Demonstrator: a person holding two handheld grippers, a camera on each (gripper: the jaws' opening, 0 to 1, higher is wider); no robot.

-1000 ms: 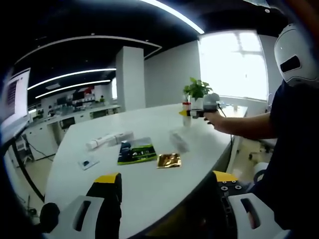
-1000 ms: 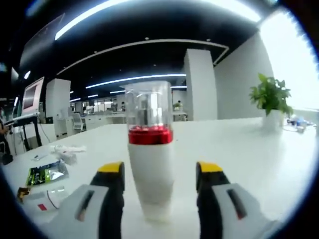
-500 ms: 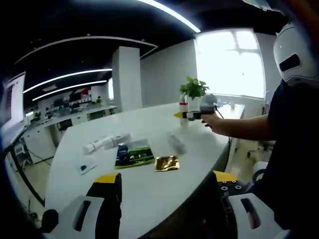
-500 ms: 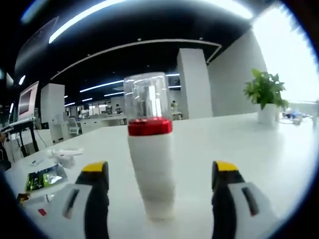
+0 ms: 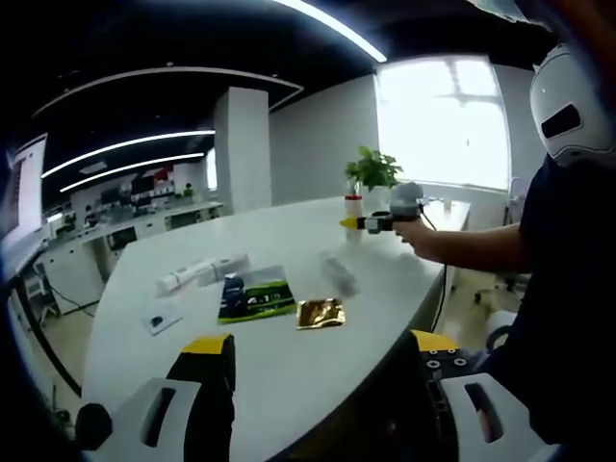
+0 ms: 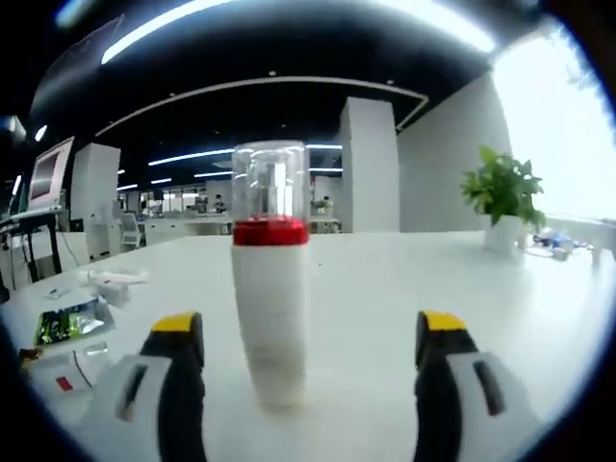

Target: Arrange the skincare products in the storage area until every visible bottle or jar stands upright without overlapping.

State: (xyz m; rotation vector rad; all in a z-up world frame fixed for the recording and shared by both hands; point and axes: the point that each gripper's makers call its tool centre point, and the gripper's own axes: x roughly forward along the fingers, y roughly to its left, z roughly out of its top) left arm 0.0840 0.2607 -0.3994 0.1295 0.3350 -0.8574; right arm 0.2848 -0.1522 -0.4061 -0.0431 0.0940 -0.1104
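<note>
1. Right gripper view, nearest first: the right gripper (image 6: 300, 385) stands wide open, holding nothing, its jaws either side of the bottle (image 6: 270, 289) without touching.
2. That bottle stands upright on the white desk (image 6: 404, 289). It looks light, rigid and smooth, probably tippy; take the white body, not the clear cap.
3. Left gripper view adds more: the left gripper (image 5: 318, 404) open and empty, then flat sachets (image 5: 255, 296) and a lying tube (image 5: 202, 274).

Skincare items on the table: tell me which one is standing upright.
The white bottle with the red collar and clear cap, standing between the right gripper's open fingers. The white tubes and flat sachets farther along the table lie flat.
</note>
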